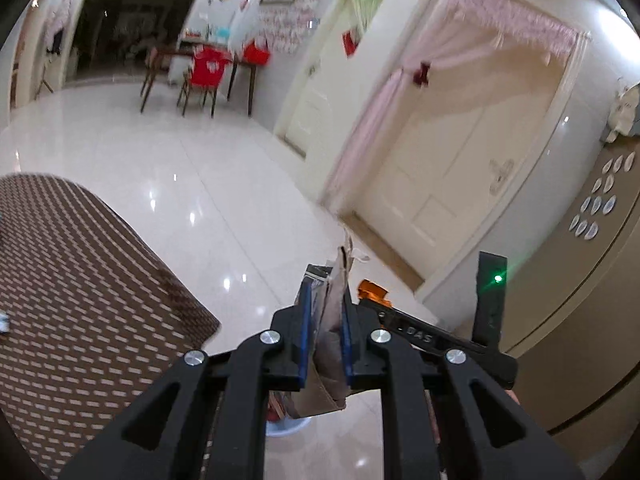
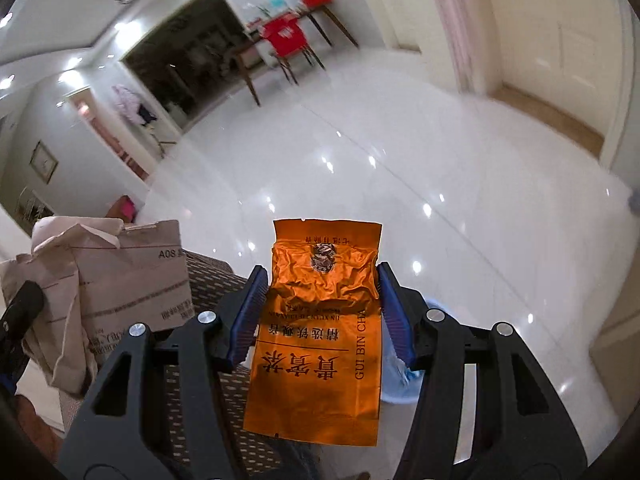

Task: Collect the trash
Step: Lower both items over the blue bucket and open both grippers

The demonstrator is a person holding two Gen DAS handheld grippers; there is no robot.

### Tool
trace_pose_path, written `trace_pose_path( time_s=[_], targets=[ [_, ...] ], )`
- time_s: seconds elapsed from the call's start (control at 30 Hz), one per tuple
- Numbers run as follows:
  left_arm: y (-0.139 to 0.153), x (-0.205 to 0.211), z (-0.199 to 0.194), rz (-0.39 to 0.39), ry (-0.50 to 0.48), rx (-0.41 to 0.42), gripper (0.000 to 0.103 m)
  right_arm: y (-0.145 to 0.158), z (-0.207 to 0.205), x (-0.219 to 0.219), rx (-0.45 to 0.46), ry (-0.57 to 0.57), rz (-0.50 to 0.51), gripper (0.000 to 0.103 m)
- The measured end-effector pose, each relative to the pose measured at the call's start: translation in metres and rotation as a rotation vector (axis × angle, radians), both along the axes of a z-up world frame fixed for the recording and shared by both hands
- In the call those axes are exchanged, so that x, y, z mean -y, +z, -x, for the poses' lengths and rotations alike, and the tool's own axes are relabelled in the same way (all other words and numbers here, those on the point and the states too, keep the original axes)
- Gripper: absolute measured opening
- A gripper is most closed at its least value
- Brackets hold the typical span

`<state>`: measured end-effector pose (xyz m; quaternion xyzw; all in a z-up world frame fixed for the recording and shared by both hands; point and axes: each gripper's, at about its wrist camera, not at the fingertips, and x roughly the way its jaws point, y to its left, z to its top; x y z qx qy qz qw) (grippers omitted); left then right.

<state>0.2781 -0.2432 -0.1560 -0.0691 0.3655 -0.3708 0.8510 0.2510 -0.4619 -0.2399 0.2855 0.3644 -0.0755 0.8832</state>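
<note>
My left gripper (image 1: 326, 292) is shut on a torn beige paper package (image 1: 330, 344), seen edge-on between its blue pads. In the right wrist view the same package (image 2: 132, 276) hangs at the left, crumpled and printed with text. My right gripper (image 2: 322, 268) is shut on a crinkled orange foil tea packet (image 2: 320, 340), its blue pads pressing both side edges. That orange packet (image 1: 372, 289) also shows just right of the left gripper. A light blue bin (image 2: 400, 384) lies low on the floor under both grippers, its rim (image 1: 288, 428) mostly hidden.
A table with a brown patterned cloth (image 1: 80, 280) stands at the left, close by. Glossy white floor tiles (image 2: 360, 160) stretch ahead. Cream doors with pink curtains (image 1: 440, 160) are to the right. A dining table with red-covered chairs (image 1: 208, 68) is far back.
</note>
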Motion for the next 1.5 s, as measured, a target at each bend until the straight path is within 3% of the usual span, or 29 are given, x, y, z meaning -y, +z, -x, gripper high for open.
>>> trace_pose_path(
  time_s=[0.17,0.43,0.47,0.5,0.53,0.57,0.6,0.73,1.0,1.5],
  targets=[
    [-0.042,0.047,-0.011,-0.092,-0.018,-0.076,0.012,-0.047,-0.008,0.023,-0.085,-0.025,-0.073,0.055],
    [-0.105,0.099,-0.047,-0.198,-0.017,-0.219,0.015,-0.096,-0.032,0.052,-0.163,-0.037,-0.175,0.057],
    [-0.114,0.103,-0.051,-0.214,-0.016,-0.242,0.024,-0.102,-0.034,0.054,-0.17,-0.043,-0.188,0.059],
    [-0.123,0.104,-0.053,-0.236,-0.004,-0.26,0.05,-0.107,-0.033,0.057,-0.176,-0.047,-0.2,0.068],
    [-0.127,0.104,-0.052,-0.241,0.01,-0.267,0.062,-0.116,-0.035,0.062,-0.19,-0.059,-0.219,0.079],
    [-0.129,0.103,-0.054,-0.24,0.031,-0.265,0.08,-0.122,-0.035,0.064,-0.2,-0.073,-0.23,0.083],
    [-0.129,0.1,-0.053,-0.236,0.051,-0.256,0.086,-0.128,-0.033,0.068,-0.211,-0.09,-0.247,0.086],
    [-0.125,0.095,-0.047,-0.272,0.066,-0.206,0.091,-0.139,-0.021,0.075,-0.232,-0.119,-0.254,0.097],
    [-0.096,0.085,-0.022,-0.274,0.052,-0.132,0.094,-0.116,-0.002,0.074,-0.227,-0.168,-0.156,0.097],
    [-0.004,0.035,0.049,-0.17,0.017,0.066,0.095,-0.001,0.021,0.03,-0.053,-0.13,-0.004,0.097]
  ],
)
